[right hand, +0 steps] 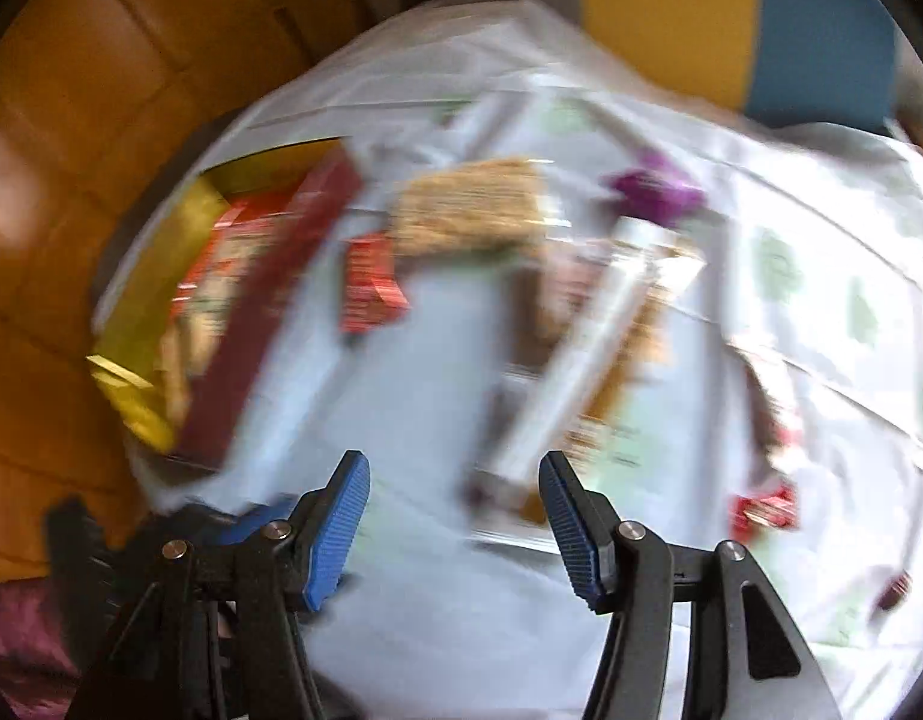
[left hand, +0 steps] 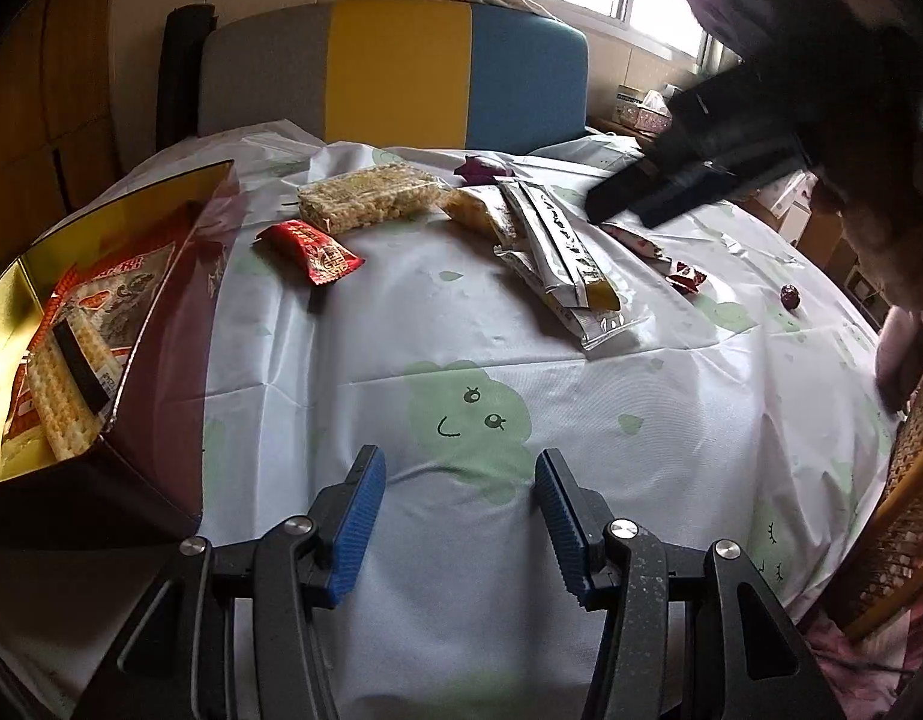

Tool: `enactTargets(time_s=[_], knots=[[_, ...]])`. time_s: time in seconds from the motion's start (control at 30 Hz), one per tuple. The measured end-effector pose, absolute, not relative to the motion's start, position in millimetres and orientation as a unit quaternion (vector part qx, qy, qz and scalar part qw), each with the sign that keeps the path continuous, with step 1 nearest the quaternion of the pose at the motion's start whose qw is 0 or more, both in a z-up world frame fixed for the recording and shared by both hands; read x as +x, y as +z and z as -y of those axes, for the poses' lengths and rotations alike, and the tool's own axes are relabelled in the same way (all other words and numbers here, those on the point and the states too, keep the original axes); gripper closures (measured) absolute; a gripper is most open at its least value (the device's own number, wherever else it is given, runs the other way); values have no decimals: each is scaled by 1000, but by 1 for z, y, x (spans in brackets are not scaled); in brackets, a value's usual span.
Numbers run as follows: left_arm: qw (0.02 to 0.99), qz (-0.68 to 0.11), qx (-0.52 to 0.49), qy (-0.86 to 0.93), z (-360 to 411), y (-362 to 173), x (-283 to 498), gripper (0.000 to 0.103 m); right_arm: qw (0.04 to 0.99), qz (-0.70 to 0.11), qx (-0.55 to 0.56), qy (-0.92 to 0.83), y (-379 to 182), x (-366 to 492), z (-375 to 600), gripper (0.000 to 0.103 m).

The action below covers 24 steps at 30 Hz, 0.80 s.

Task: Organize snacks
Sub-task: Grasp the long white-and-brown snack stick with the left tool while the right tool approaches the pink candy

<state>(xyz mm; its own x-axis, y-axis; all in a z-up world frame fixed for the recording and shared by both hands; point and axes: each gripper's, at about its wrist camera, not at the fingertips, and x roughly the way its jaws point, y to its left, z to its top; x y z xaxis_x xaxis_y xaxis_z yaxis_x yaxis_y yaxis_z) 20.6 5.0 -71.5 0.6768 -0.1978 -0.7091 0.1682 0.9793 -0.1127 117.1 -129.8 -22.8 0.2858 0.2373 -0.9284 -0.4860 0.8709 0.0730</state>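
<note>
The gold-lined box (left hand: 110, 276) sits at the edge of the table, its dark red wall toward the loose snacks, and it already holds a cracker packet (left hand: 71, 348). Everything else lies out on the white tablecloth (left hand: 461, 312) beyond that wall: a small red packet (left hand: 310, 252) nearest the box, a clear-wrapped rice cake block (left hand: 365, 195) just behind it, then a heap of long silver sachets (left hand: 566, 246) further off, with a couple of little red sweets (left hand: 685, 279) and a dark date (left hand: 788, 295) furthest from the box. The left gripper (left hand: 458, 516) hangs low over bare cloth, near the box's corner, its blue pads apart and nothing between them. The right gripper (right hand: 455, 516) is likewise spread and empty, high above the sachets; its own view is smeared, so it looks to be mid-swing. I'd judge it is heading for the sachets or the sweets beside them. The worry is that pile: the sachets overlap and look slippery, so a hurried pinch could catch only one edge and drag the rest, or knock a sweet toward the table's rim. The thin cloth could also bunch under the pads.
</note>
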Motion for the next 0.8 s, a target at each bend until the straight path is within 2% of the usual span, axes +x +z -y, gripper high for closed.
enactTargets(time_s=[0.23,0.43,0.8], knots=[[914,-394,-15,-95,-4,-72,22,50,844,-496,-179,98,-23,130,190,44],[912,-400,-11,-88,-1,-72,24,50,859,-491,-145,8,-33,151,239,64],[910,-406,-8,-81,0,-71,26,49,862,-495,-112,0,-30,162,257,64]])
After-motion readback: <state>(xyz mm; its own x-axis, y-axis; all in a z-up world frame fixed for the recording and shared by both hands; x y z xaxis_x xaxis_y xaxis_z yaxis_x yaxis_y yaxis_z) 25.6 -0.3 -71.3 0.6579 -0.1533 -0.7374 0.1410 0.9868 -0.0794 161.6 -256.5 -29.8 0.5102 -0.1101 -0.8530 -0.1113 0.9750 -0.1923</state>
